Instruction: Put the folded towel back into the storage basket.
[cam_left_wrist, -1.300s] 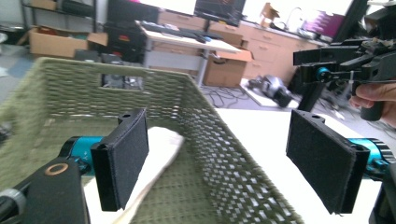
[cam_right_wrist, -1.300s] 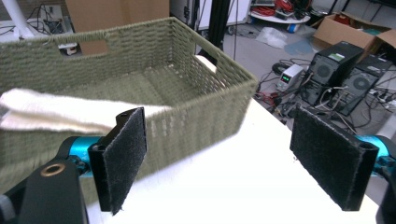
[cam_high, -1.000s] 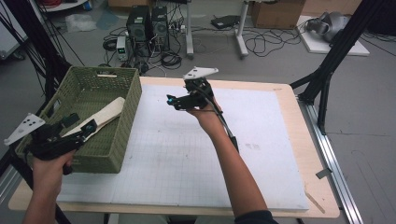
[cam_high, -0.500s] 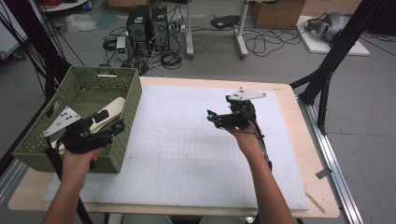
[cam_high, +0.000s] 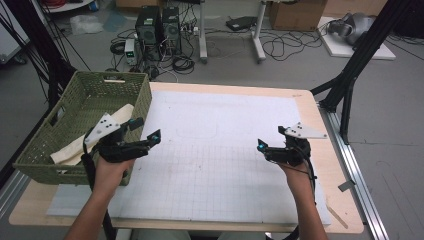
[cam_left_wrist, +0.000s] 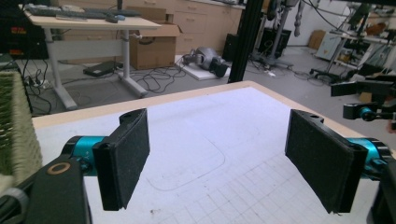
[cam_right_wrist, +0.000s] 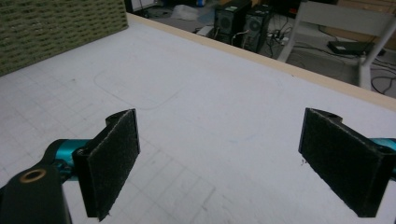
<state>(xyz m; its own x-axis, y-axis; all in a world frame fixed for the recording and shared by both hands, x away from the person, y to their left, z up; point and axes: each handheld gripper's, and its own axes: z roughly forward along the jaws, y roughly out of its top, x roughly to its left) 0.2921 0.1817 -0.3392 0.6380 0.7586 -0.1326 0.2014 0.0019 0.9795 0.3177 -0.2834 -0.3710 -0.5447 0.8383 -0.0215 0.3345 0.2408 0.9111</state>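
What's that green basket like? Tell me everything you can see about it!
The green basket is a rectangular bin that looks like woven or mesh plastic, with slot handles cut into its walls. It stands upright on the table's left edge, open at the top. A pale cream cloth lies inside, reaching up toward the rim. The left gripper hangs at its near right corner; contact can't be told.

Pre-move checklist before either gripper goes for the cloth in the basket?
1. Left gripper open, nothing between fingers: ok.
2. Right gripper open, empty: ok.
3. Cloth in the basket, lying against its right wall: ok.
4. Left gripper beside the basket's right wall, not above the cloth: not ok.
5. Mat between the grippers bare: ok.
6. Whether the cloth is snagged on the basket weave: cannot tell.
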